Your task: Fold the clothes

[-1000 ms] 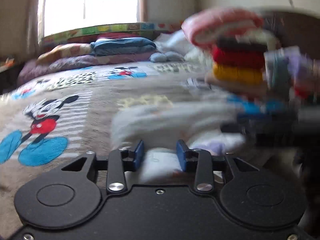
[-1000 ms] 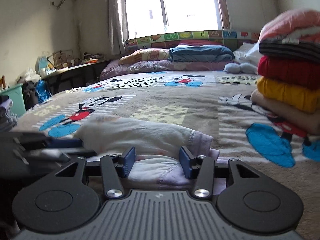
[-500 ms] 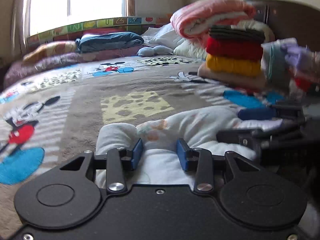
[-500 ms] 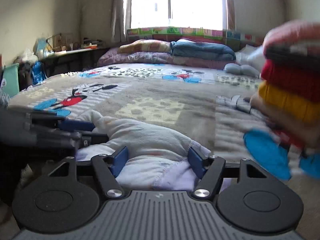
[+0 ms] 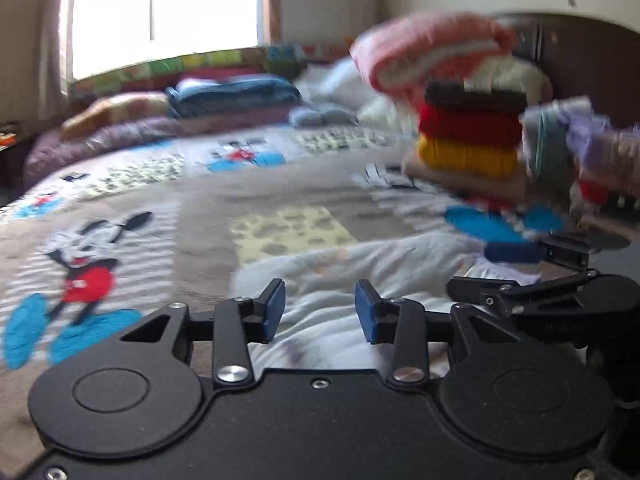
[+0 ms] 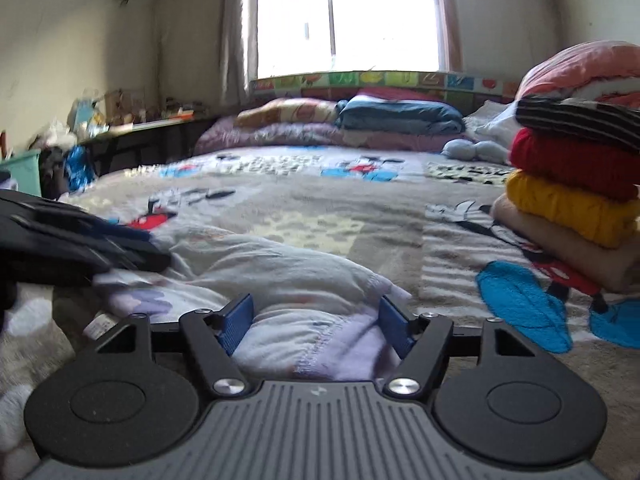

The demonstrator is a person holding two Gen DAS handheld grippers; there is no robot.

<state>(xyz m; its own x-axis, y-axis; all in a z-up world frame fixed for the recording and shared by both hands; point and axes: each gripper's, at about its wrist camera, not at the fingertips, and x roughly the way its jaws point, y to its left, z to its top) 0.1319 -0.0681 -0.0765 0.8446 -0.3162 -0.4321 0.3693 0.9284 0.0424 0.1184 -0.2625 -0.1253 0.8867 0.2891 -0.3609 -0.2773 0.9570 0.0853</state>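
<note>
Both grippers, L (image 5: 320, 312) & R (image 6: 316, 322), jaws apart over white garment (image 6: 280, 272) (on cartoon blanket (image 6: 360, 208)).

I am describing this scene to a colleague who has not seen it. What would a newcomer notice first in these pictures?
First, the white garment lying crumpled on the cartoon-mouse bedspread, just ahead of both grippers, whose blue-padded jaws stand open over it. Next, the bright stack of folded clothes at the right: pink on top, then striped black, red, yellow and beige. Behind all this, the glaring window lights the room.
</note>
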